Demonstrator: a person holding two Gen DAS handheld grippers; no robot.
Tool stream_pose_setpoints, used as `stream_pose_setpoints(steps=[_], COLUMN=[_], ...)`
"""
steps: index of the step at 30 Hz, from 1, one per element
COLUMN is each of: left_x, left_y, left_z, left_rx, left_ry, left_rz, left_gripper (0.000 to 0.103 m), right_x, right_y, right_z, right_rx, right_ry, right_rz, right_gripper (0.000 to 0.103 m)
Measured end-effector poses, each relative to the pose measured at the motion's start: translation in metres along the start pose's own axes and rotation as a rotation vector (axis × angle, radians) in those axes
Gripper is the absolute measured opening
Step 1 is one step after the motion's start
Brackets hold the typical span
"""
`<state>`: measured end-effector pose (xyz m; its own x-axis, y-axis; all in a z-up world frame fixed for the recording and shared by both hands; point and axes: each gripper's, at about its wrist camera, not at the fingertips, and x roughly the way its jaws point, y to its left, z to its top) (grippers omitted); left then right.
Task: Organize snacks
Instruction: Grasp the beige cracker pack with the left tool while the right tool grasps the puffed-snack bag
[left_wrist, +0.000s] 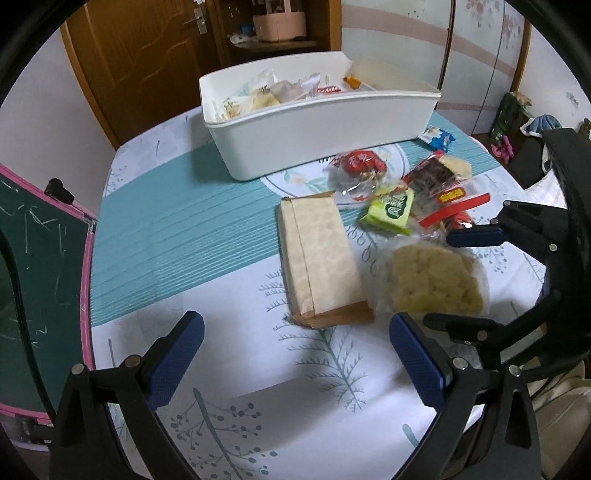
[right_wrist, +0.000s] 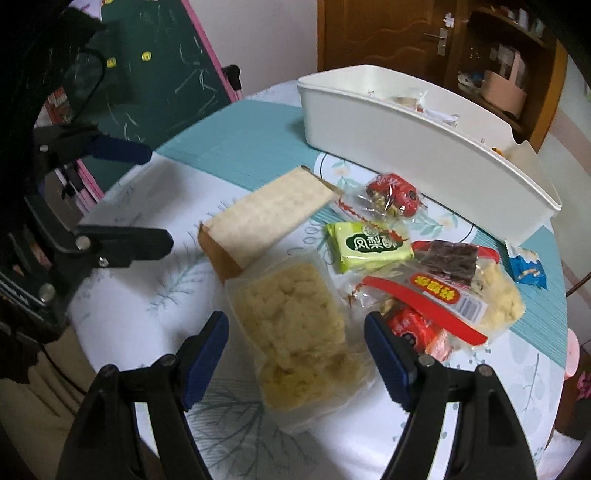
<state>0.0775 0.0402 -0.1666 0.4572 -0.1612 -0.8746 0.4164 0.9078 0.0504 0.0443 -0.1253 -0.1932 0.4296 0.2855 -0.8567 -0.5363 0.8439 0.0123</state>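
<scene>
Both our tongs are spread wide with nothing gripped: left gripper near the tan packet, right gripper over the pale crumbly snack. Green pack sits beyond, white bin farthest back.

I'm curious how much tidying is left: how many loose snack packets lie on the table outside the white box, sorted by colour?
Beige packet: 1
Pale yellow pack: 1
Green packet: 1
Red packets: 2
Red-striped clear pack: 1
Blue packet: 1
Total: 7
</scene>
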Motion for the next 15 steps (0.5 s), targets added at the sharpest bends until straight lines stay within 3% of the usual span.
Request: stream_pose_setpoints(steps=[7,10,12,15], left_x=[0.021,0.029,0.034,0.04], left_y=[0.011,0.016,0.017,0.015], left_z=[0.01,0.016,0.02,0.025], left_rx=[-0.053,-0.082,-0.099,-0.11], left_ry=[0.052,0.062,0.069,0.078], left_rz=[-0.033,-0.043,-0.056,-0.061], left_gripper=[0.1,0.1,0.1,0.1], right_x=[0.015,0.018,0.017,0.007], right_y=[0.013,0.008,0.004,-0.008], right_z=[-0.003,-0.002,-0.001,-0.001], right_rx=[-0.103,-0.067,-0.039,0.038], right_ry=[0.038,0.051,0.044,0.033], right_rz=[-0.026,0.007,0.011,0.042], right_gripper=[0.076,0.076,0.06,0.058])
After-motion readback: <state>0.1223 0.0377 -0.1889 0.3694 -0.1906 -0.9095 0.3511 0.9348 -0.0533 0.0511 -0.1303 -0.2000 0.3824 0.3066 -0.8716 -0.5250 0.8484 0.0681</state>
